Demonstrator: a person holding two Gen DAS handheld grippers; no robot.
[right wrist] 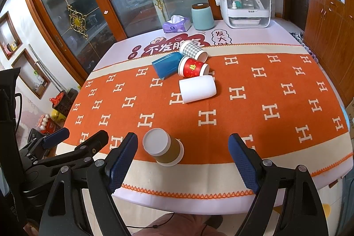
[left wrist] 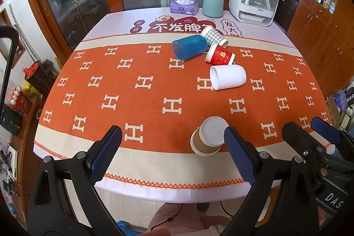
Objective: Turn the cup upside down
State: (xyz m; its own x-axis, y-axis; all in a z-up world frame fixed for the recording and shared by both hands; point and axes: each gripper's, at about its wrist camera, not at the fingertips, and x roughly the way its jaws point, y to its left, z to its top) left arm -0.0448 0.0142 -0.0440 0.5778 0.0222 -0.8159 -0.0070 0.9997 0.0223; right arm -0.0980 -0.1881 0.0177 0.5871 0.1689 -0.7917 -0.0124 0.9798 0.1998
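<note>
Brown paper cup (left wrist: 206, 140) sits near the table's front edge, already upside down w/ white base up, at about 6 o'clock from the four cups lying on their sides mid-cloth. Left gripper (left wrist: 171, 154) is spread wide, holding nothing; cup is just inside its right finger. Right gripper (right wrist: 184, 160) also spread & empty, cup nearer its left finger.

Handling, as a guess: thin paper, v. light, crushes easily, slightly tapered so it may slip; best to pinch the mid sidewall gently, not the rim.

Writing: tablecloth (left wrist: 154, 90) repeats "H" motifs; the mat behind reads "不发脾气" partly hidden, plus "日进" & "发大". Red cup (left wrist: 220, 56) has a gold character, too small to read. "DAS" shows on the right gripper body
</note>
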